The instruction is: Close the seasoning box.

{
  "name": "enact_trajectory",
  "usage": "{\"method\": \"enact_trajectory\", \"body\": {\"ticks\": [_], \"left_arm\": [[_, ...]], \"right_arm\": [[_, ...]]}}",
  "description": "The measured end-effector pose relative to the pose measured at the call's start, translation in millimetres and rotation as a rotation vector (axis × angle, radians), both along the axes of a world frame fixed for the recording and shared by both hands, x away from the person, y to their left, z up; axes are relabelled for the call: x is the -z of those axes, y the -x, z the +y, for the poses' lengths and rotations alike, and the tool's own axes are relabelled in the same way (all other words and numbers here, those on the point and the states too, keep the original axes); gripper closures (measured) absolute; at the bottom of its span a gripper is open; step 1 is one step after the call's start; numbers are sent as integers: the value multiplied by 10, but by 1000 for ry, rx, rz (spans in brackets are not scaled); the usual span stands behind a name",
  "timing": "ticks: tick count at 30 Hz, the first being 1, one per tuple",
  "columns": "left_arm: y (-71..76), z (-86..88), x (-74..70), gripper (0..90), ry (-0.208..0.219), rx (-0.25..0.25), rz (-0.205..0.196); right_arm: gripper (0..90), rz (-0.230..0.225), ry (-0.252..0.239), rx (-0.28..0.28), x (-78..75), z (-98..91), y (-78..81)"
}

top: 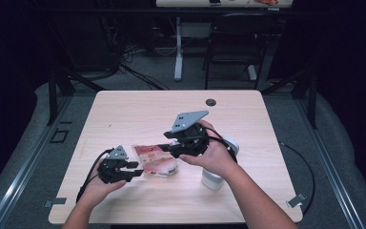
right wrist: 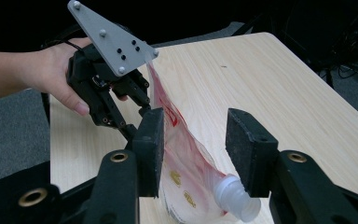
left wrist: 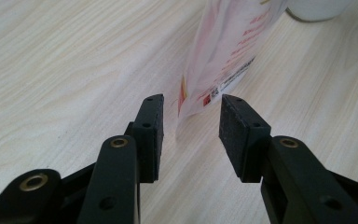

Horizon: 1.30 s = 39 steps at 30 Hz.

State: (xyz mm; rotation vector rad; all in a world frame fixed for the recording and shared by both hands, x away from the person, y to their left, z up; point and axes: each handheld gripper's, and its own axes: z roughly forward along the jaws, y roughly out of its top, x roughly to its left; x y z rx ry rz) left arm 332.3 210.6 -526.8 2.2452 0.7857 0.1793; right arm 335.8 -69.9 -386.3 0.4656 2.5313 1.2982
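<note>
both forearms in from the near edge, hands low over the table. left gripper aimed rightward, jaws parted. right gripper aimed leftward toward it, grey plate on top, jaws spread wide.

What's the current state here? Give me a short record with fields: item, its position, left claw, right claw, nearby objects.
item: refill pouch, red and white print, with a white spout
position: on the wooden table, between the two claws
left claw: open, pouch's bottom edge between the pads, a gap visible on both sides
right claw: open, jaws astride the spout end, not pressing on it
nearby objects: white bottle on the table beside the right hand
</note>
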Motion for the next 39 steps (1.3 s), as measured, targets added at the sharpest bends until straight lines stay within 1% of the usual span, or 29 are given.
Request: {"method": "enact_trajectory", "body": {"ticks": [3,5,7,12,16,20,21,24,26,27,31,39], "left_arm": [[2,6,0,603,-6,2,7],[2,0,8,601,-14,-4,0],[0,-1,13,601,-20,-3,2],[3,8,6,598,-11,-3,-1],[6,14,4,596,-19,-5,0],[1,26,-6,595,-14,-7,-2],[1,28,-8,595,-12,-7,-3],[3,30,-8,594,-15,-7,-3],[3,35,-11,594,-14,-6,2],[6,37,-16,594,-15,-4,2],[11,40,-26,593,-15,-6,1],[19,52,-23,590,-27,-14,-4]], "right_arm": [[560,-8,-8,15,-31,-53,11],[558,-14,-20,27,-54,-109,15],[554,-20,-28,36,-65,-163,13],[540,-19,-48,68,-67,-328,5],[530,-28,-69,95,-62,-447,5],[530,-25,-71,135,-55,-536,-5],[533,-26,-63,145,-58,-555,-8],[536,-13,-78,162,-52,-606,-21],[538,-9,-72,172,-51,-637,-29],[538,-8,-79,177,-49,-652,-30],[542,-3,-81,195,-44,-724,-41],[545,5,-99,254,10,-949,-67]]}}
